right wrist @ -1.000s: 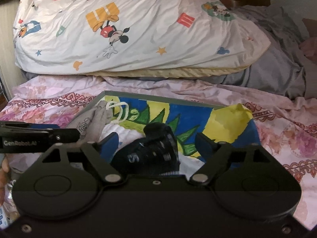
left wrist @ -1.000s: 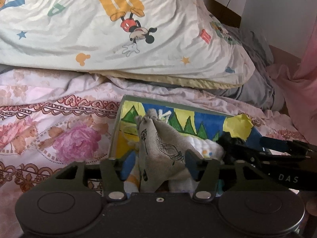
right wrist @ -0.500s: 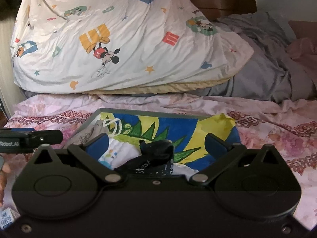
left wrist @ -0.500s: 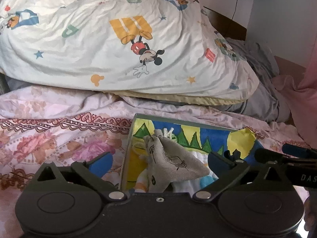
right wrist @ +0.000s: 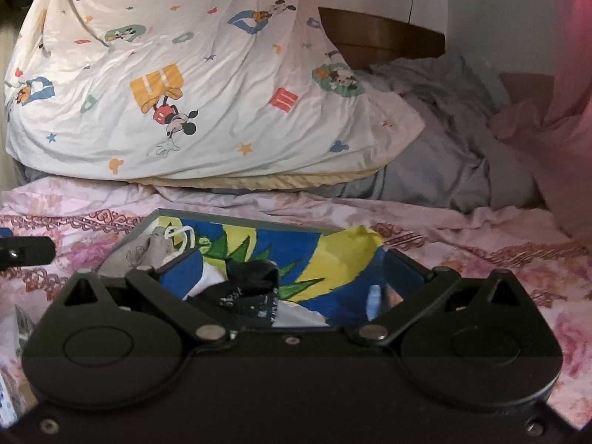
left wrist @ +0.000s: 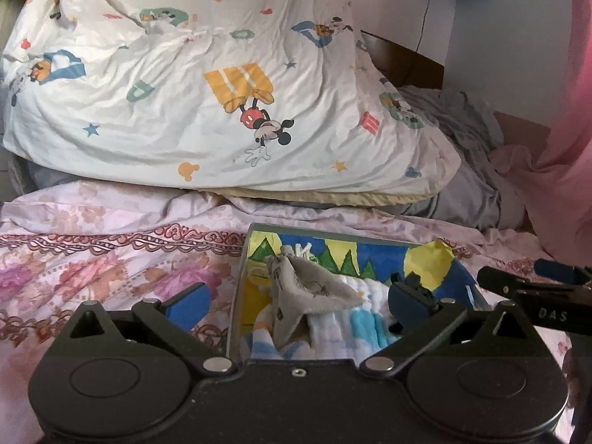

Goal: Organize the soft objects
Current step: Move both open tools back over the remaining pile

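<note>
The left gripper (left wrist: 298,301) is spread wide and holds nothing; the grey sock (left wrist: 314,290) lies just ahead between its fingers, inside the painted box (left wrist: 370,255). The right gripper (right wrist: 292,277) is also wide apart and empty, with what looks like a dark sock (right wrist: 251,288) resting in the box just ahead
</note>
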Demonstrator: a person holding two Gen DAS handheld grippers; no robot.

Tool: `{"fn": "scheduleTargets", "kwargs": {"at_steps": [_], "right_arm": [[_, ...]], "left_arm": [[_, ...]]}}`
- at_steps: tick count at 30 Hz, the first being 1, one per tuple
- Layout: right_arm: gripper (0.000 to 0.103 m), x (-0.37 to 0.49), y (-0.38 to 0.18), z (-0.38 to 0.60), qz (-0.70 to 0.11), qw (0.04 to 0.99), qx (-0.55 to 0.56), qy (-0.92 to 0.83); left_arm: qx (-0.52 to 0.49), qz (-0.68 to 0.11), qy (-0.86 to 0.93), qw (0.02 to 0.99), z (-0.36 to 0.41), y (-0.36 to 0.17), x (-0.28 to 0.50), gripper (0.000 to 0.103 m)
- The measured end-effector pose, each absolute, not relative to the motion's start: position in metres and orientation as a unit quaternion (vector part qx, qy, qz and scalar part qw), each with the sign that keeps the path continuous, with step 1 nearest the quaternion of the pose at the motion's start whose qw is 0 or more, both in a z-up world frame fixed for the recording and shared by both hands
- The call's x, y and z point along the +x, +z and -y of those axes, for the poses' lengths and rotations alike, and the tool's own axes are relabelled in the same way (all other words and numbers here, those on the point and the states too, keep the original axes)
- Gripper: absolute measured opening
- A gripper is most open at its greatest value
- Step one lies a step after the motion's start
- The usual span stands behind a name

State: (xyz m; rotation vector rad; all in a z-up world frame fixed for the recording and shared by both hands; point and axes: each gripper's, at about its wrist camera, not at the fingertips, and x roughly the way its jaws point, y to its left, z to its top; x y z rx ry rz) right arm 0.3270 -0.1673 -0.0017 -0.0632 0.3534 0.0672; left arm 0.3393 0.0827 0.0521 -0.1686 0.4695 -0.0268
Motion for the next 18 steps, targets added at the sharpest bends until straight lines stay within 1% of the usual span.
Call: {"fn": "scheduleTargets", "kwargs": {"at_steps": [8,15,18], "right_arm": [[0.102,0.269,0.006,0.18,-0.153,0.986,-0.052,0.032],[0.102,0.208,0.011,0.193,-0.14,0.987,-0.06,0.041],[0.102,0.177,0.011,0.195,-0.122,0.989,-0.066,0.045]], "left_arm": [[-0.053,-0.207,0.005,0.977,-0.077,0.059,0.282,0.102],[-0.064,-0.201,0.007,0.977,-0.069,0.062,0.239,0.102],[-0.076,-0.191,0.007,0.979,-0.061,0.06,0.22,0.102]]}}
